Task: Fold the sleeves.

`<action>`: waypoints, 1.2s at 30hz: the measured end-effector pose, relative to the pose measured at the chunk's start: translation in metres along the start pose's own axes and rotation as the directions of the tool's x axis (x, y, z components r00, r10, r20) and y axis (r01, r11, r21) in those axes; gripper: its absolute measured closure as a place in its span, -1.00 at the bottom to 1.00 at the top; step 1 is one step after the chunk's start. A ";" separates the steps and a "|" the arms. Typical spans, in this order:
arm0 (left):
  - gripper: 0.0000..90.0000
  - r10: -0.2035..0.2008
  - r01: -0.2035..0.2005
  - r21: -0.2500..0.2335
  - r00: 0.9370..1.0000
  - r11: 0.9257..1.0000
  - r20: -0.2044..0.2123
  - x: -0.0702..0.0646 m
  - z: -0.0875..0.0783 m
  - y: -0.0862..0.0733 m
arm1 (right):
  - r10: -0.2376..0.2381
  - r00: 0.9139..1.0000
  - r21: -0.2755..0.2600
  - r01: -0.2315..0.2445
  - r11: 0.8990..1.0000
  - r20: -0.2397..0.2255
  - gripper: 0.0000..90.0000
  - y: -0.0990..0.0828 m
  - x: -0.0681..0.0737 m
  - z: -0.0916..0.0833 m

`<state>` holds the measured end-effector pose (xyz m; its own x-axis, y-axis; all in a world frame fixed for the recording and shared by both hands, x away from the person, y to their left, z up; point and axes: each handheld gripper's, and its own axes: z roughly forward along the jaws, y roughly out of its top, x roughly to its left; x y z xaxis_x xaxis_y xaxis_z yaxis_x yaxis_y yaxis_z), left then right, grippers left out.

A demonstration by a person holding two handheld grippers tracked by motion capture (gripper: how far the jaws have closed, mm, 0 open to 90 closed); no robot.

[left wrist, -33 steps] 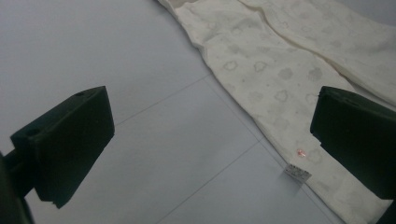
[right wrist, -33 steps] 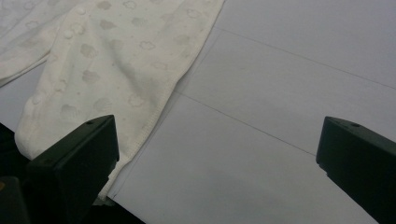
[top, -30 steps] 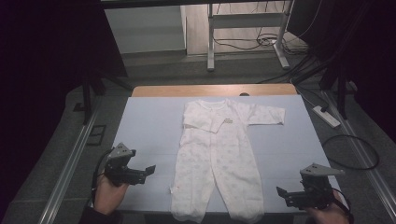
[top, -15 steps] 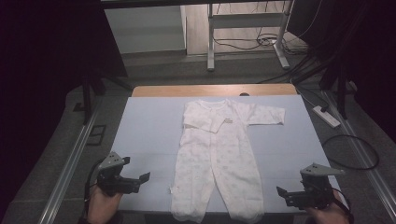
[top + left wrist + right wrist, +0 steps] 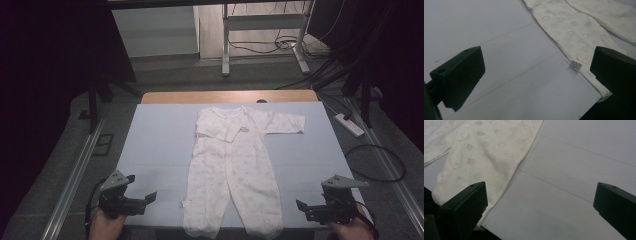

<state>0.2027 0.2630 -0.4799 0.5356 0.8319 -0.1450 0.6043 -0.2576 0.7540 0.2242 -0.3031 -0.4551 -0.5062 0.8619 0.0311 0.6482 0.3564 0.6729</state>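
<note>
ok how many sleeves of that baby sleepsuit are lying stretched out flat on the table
1. The sleepsuit has one sleeve stretched out flat toward the table's right side. The other sleeve is folded across the chest, so it is not spread out.

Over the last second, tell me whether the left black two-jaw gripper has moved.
Yes. The left gripper has drawn back toward the person and outward, away from the white baby sleepsuit, toward the pale blue table's near edge.

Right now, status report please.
Left tool open, right tool open, both empty. Baby sleepsuit flat on white sheet, one sleeve folded. Nothing in the way.
</note>
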 end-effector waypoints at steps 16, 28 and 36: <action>-1.00 -0.012 0.011 0.002 0.999 1.000 0.035 0.004 0.001 0.000 | 0.003 0.999 -0.010 -0.003 1.000 -0.033 -1.00 0.000 0.000 -0.001; -1.00 0.009 -0.009 -0.017 1.000 1.000 0.011 0.001 0.000 0.001 | -0.009 0.997 -0.065 0.004 0.998 -0.078 -1.00 0.017 -0.003 0.001; -1.00 0.016 -0.016 -0.002 1.000 1.000 0.009 0.001 0.002 0.001 | -0.030 0.994 -0.065 0.024 0.998 -0.104 -0.99 0.035 -0.008 0.007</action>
<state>0.2046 0.2625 -0.4806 0.5503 0.8233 -0.1390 0.5946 -0.2695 0.7575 0.2547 -0.2948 -0.4368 -0.5820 0.8085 0.0873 0.5976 0.3524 0.7202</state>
